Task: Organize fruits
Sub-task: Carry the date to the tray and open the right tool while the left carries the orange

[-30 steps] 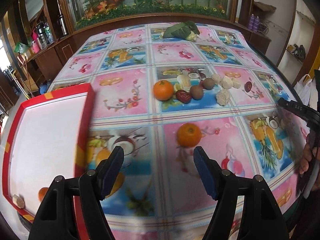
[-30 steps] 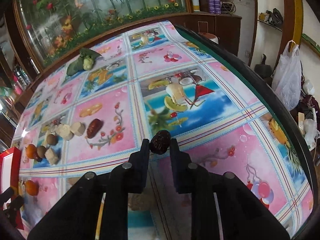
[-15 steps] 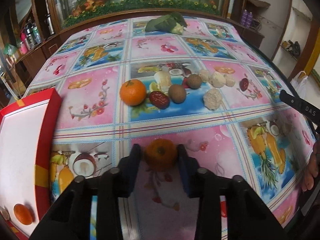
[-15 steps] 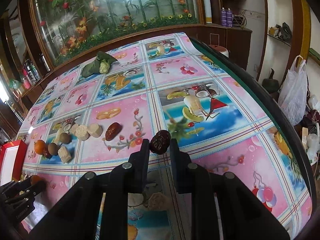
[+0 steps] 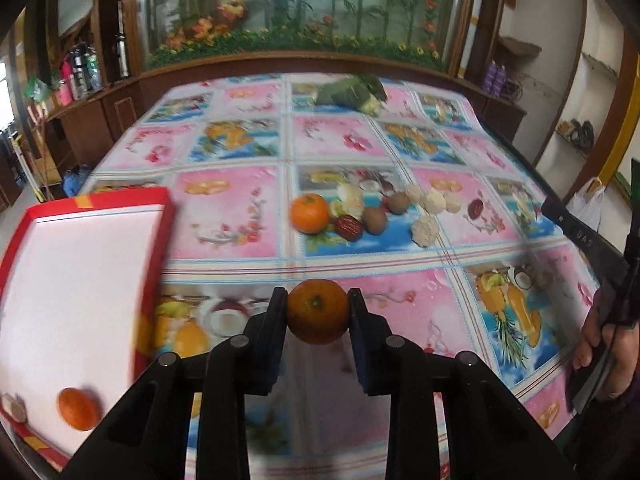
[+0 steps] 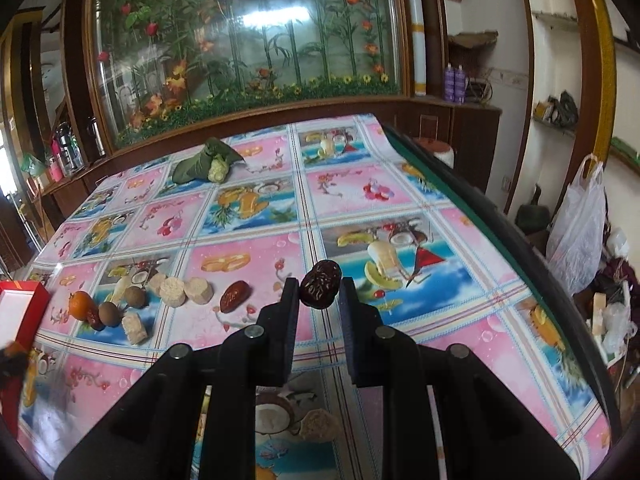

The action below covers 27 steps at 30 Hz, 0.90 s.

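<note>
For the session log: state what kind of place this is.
Probably a home dining or living room: a table under a fruit-print tablecloth, a wooden cabinet with a flower-painted glass panel, and wall shelves of household clutter.

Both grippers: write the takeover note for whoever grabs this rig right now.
Left gripper: shut on an orange, lifted over the tablecloth.
Right gripper: shut on a dark red date, held above the table.
Red tray at the table's left: holds one orange and a pale piece at its near edge.
Left on the cloth: an orange, a red date, two brown round fruits, several pale chunks, another date. A leafy vegetable lies at the far end.
Next, probably: put both held fruits in the tray, then clear the cluster.
</note>
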Each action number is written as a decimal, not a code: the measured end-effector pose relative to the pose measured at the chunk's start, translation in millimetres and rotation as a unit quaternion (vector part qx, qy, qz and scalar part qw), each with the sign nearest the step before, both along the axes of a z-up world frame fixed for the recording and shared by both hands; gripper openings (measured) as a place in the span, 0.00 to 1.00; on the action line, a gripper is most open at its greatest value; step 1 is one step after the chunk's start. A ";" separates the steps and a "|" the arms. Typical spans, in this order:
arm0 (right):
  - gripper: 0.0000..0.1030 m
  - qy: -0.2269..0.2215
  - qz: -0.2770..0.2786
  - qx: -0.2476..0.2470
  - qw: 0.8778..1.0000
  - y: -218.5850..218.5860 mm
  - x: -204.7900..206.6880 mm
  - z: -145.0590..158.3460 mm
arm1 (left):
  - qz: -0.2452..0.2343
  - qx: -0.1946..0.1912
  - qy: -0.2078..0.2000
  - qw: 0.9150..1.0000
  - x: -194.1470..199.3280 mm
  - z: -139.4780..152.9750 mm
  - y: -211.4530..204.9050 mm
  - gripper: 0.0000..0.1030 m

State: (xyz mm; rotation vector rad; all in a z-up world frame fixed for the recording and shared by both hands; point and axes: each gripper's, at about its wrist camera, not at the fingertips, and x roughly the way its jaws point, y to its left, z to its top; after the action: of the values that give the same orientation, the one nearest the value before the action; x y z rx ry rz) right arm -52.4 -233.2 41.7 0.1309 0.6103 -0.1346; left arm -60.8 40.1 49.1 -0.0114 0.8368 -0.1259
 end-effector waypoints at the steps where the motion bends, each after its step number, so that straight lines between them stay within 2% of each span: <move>1: 0.21 -0.009 0.002 -0.012 1.000 3.6 -1.9 1.9 | 0.009 0.001 -0.010 1.000 -5.3 5.4 8.1 0.28; 6: 0.21 -0.014 0.018 -0.019 1.000 20.2 -3.2 3.5 | 0.061 0.011 -0.046 0.997 -25.1 23.8 52.0 0.28; 9: 0.21 -0.017 0.034 0.014 0.999 35.8 -7.9 5.6 | 0.089 0.016 -0.056 0.994 -32.1 27.8 74.8 0.28; 13: 0.21 -0.015 0.092 0.060 0.994 86.5 -12.3 7.1 | 0.127 0.017 -0.061 0.990 -38.9 27.3 107.7 0.28; 16: 0.21 -0.007 0.154 0.083 0.985 137.4 -15.8 7.5 | 0.151 0.016 -0.059 0.987 -44.7 24.4 129.5 0.28; 21: 0.22 -0.010 0.249 0.108 0.962 216.1 -27.9 13.5 | 0.187 0.011 -0.056 0.981 -58.1 18.1 164.4 0.28; 24: 0.22 -0.004 0.296 0.108 0.949 256.2 -33.8 15.7 | 0.208 0.010 -0.054 0.977 -64.2 14.0 184.1 0.28; 27: 0.22 0.003 0.331 0.086 0.940 294.5 -40.5 16.1 | 0.224 0.009 -0.051 0.973 -66.6 9.8 200.4 0.28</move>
State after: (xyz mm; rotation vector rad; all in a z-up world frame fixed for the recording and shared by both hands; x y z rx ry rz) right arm -92.9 61.3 57.7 0.0880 0.6426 0.5738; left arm -127.4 240.5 58.9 -0.1751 0.7144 0.3042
